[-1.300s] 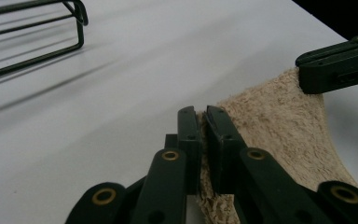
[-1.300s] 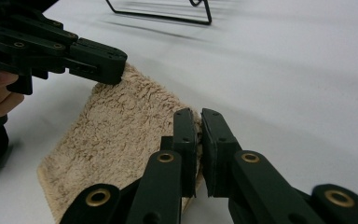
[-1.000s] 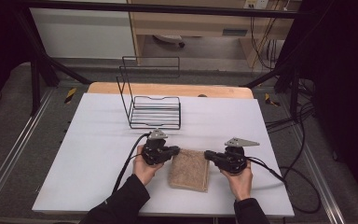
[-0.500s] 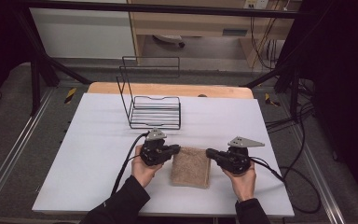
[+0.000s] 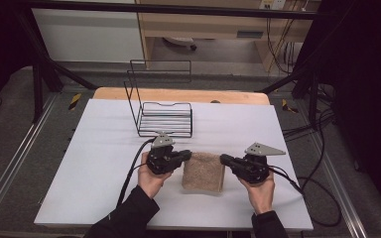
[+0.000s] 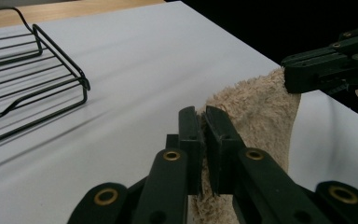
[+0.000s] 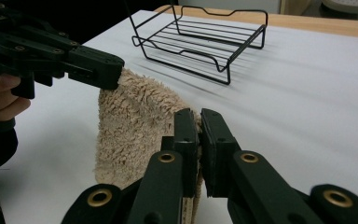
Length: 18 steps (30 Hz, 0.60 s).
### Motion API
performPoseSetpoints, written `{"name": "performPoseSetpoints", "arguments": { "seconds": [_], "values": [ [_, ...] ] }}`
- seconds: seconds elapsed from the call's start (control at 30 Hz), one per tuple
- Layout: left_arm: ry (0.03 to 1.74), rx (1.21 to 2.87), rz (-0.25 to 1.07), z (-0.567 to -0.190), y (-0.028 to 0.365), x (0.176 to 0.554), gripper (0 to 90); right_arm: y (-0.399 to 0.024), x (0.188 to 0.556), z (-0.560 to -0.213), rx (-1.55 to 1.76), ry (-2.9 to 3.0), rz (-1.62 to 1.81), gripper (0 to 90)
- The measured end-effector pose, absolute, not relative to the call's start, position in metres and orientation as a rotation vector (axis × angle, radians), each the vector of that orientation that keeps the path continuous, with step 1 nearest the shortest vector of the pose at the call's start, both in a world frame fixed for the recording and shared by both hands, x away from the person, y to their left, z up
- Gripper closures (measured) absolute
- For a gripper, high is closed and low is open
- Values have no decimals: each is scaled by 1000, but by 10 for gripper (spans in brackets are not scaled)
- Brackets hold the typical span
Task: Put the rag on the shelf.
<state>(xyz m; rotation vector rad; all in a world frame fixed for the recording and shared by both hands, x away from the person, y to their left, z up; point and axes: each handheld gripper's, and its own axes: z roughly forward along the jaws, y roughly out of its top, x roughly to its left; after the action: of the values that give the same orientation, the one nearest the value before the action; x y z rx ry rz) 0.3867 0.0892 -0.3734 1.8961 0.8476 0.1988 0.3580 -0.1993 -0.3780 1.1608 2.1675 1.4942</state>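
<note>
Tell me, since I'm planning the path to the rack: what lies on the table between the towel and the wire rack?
Nothing: in the high view, bare white table separates the towel from the wire rack.

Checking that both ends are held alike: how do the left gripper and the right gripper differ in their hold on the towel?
The left gripper pinches the towel's far left corner, the right gripper its far right corner. The left points rightward across the table, the right points leftward, so they face each other. The left's grey top plate is smaller, the right's longer and pointed. Both are shut on the towel's top edge, which hangs between them.
</note>
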Motion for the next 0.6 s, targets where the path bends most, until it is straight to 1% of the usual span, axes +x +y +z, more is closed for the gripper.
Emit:
{"name": "performPoseSetpoints", "arguments": {
  "seconds": [0.6],
  "values": [
    [800,1858,257,-344,91,383,848,-200,354,-350,1090,2098,1531,857]
  ]
}}
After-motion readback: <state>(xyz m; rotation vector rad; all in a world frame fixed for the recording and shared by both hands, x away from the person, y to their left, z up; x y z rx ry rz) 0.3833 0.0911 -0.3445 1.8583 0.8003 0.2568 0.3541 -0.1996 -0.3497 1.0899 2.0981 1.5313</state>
